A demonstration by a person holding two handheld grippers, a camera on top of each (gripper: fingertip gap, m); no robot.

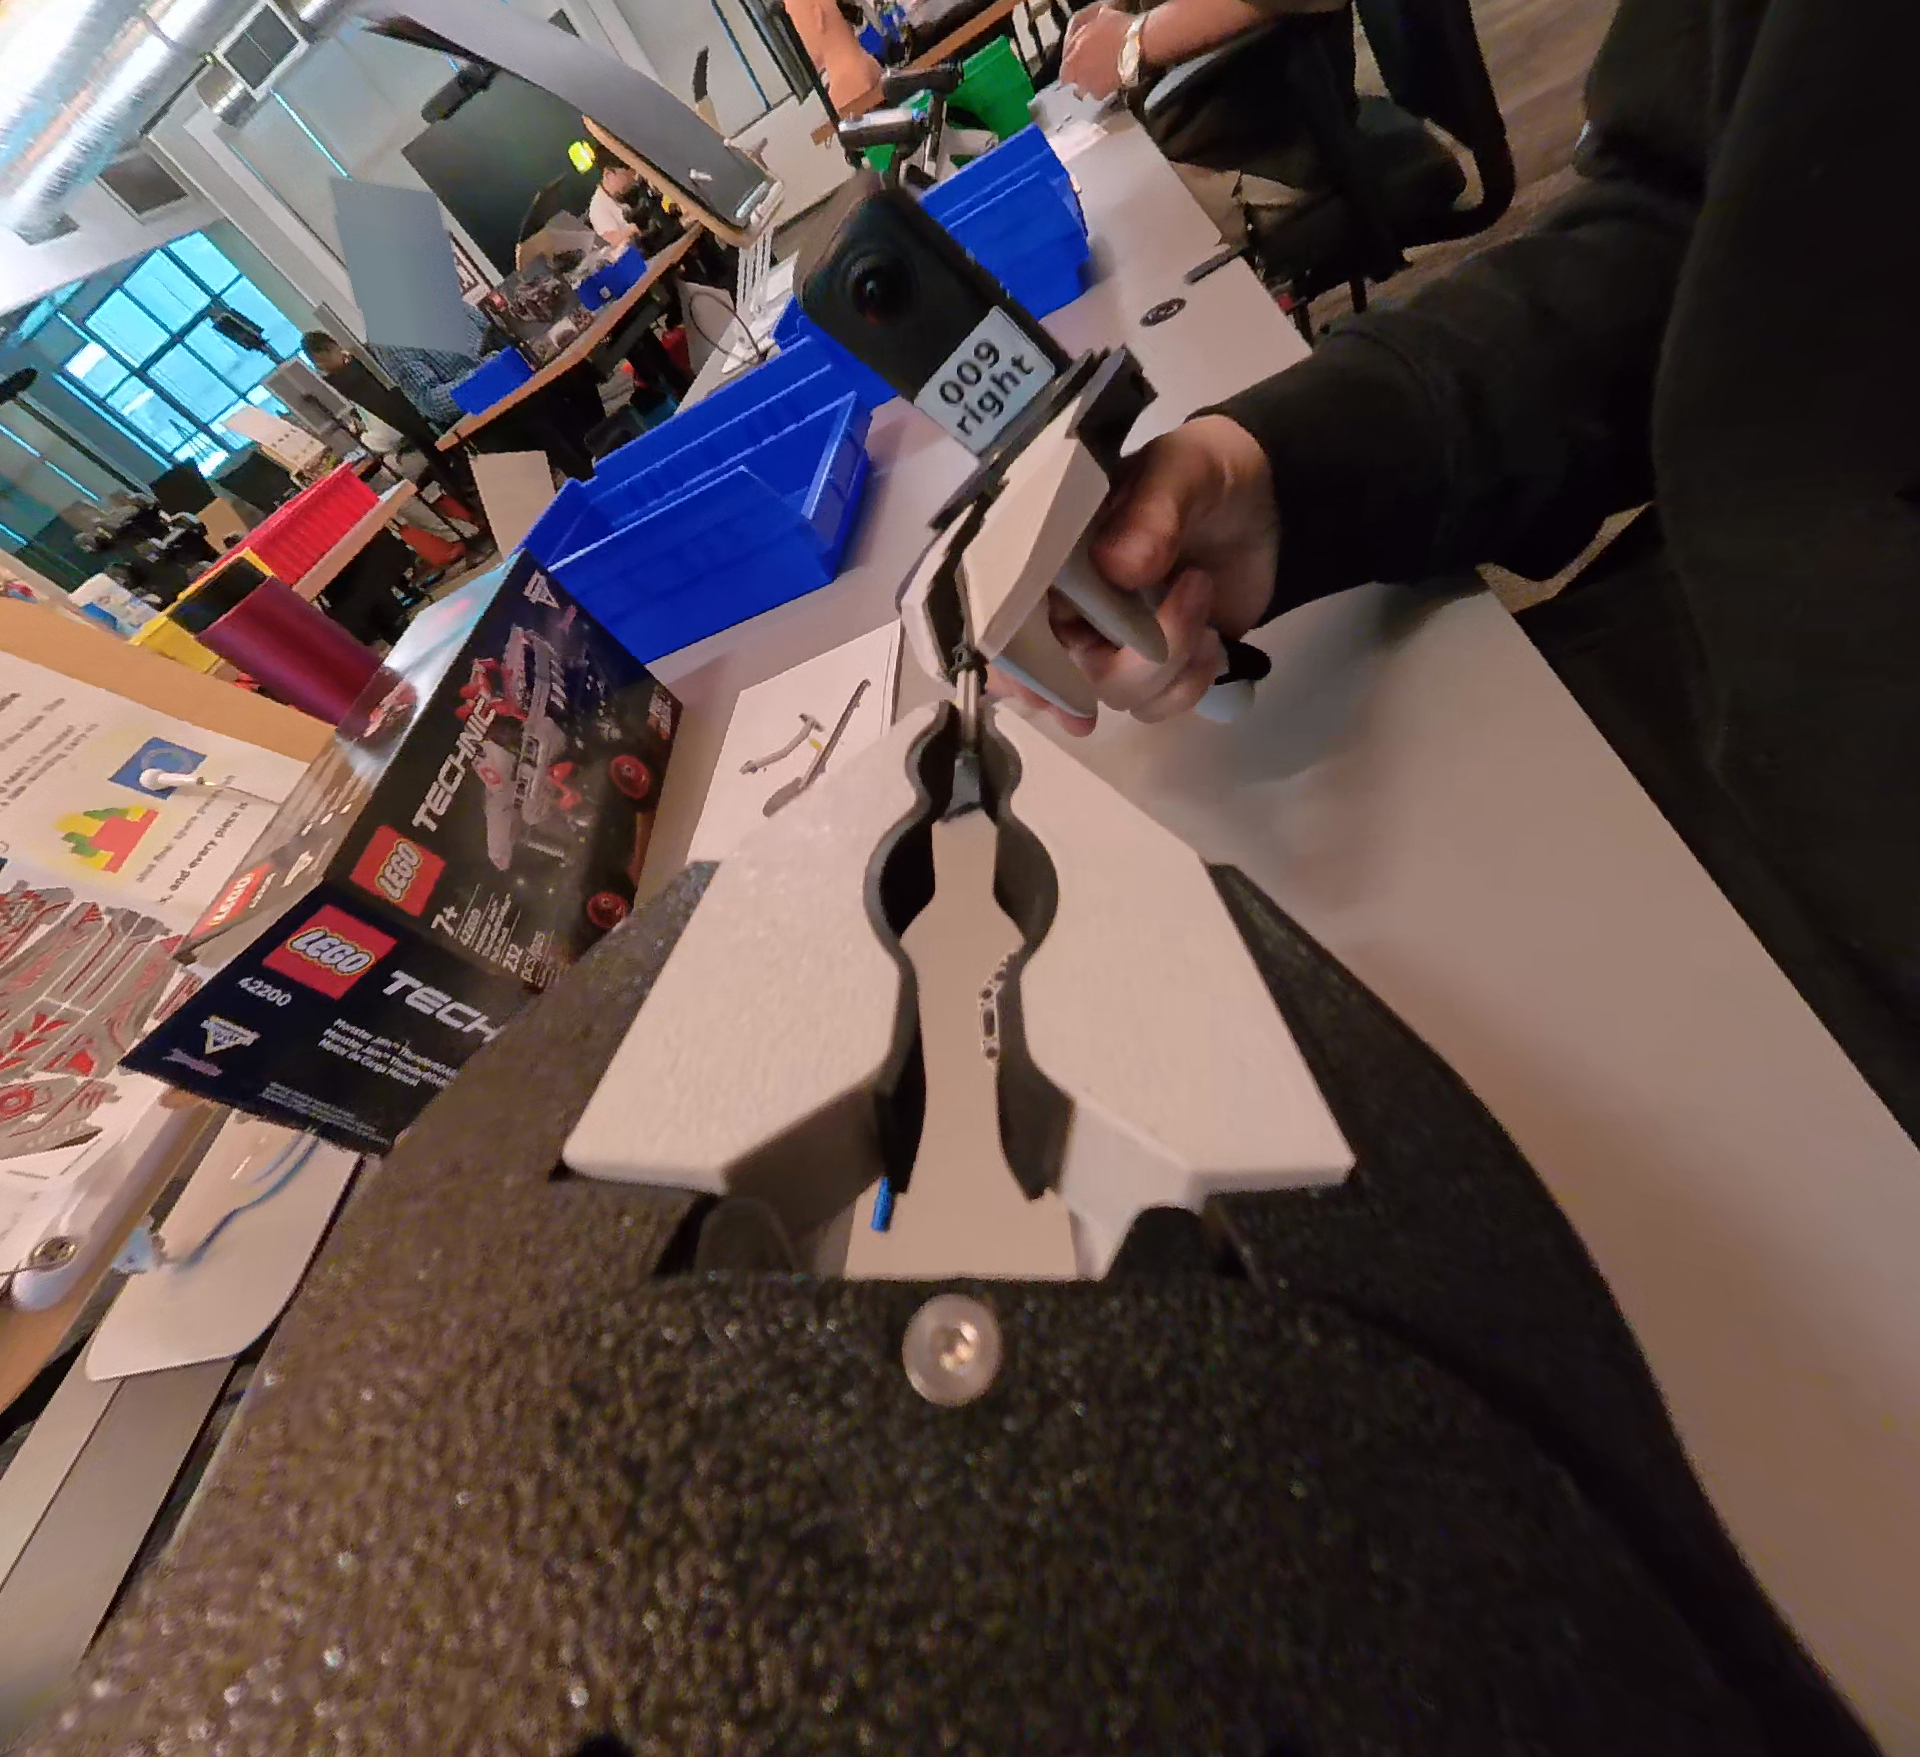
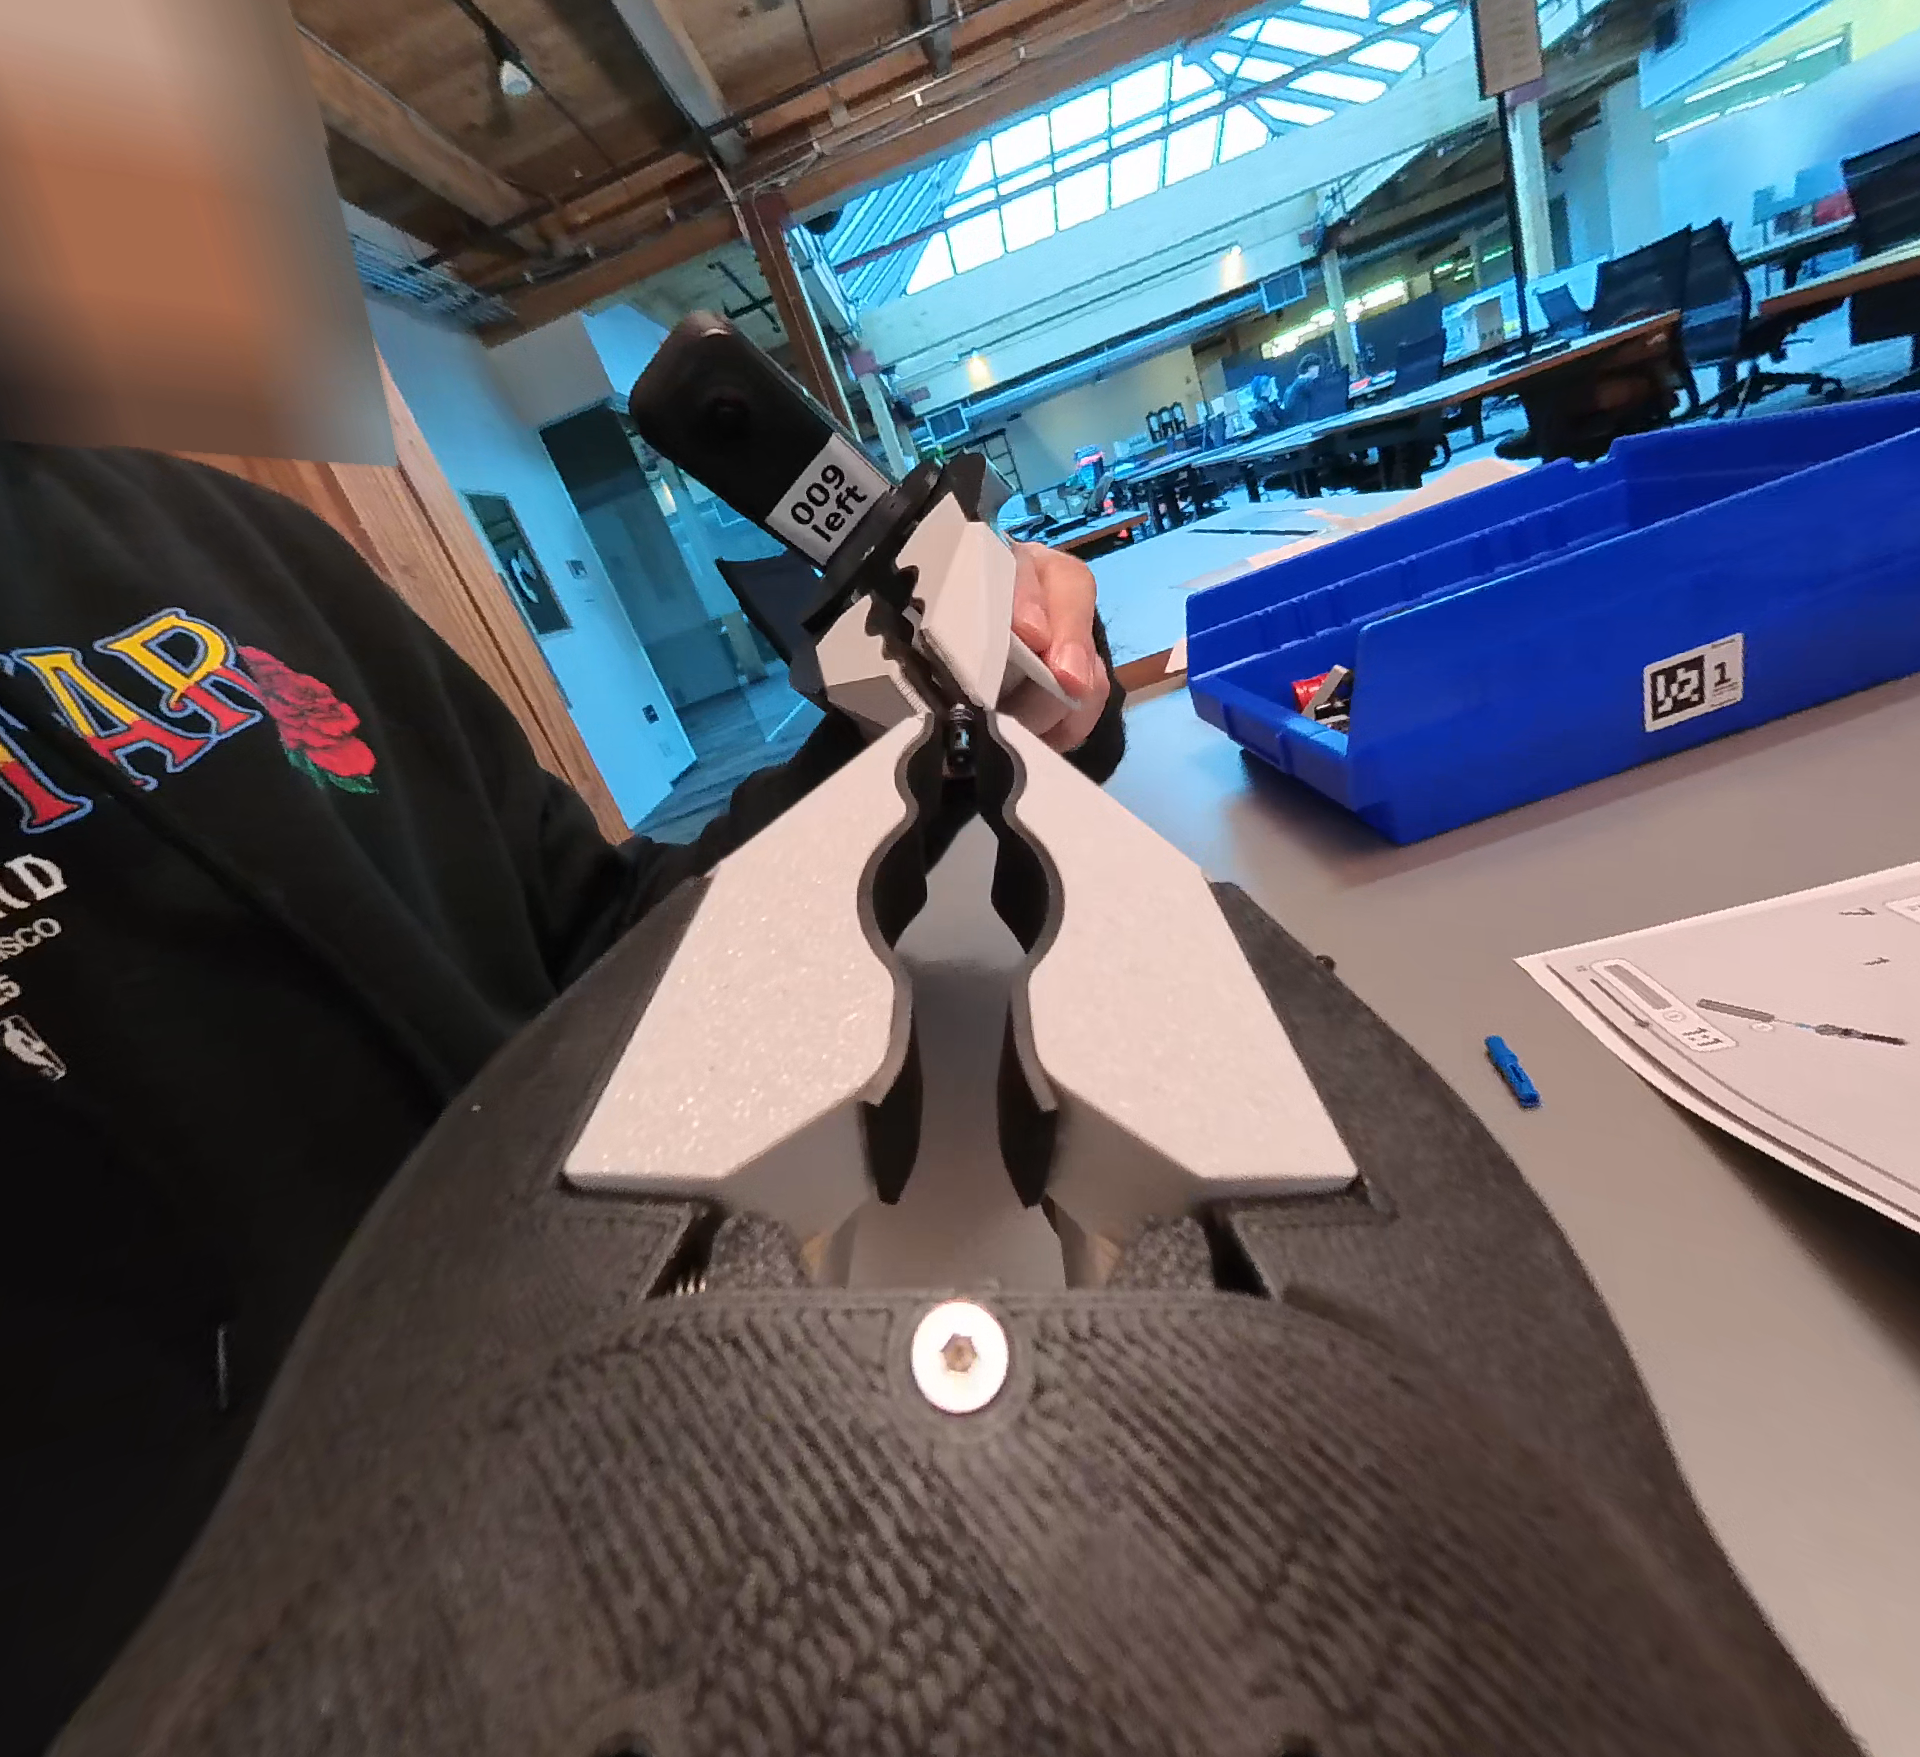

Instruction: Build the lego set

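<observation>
L tongs & R tongs tip-to-tip above table, both pinching one thin dark axle, handles tilted up.

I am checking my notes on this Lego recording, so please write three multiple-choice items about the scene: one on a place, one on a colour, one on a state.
1. Where does the loose blue pin lie?
A. inside the bin
B. on the grey table beside the instruction sheet
C. on the Lego box

2. What colour is the nearest storage bin in the right wrist view?
A. blue
B. green
C. white

3. How do the two grippers stand?
A. both wide open, far apart
B. both closed on a small dark part between them
C. one lying on the table

Key: 1 B, the pin rests on the bare table just left of the sheet. 2 A, its walls are blue. 3 B, the left gripper and right gripper meet tip to tip, pinching a thin dark part.
</observation>
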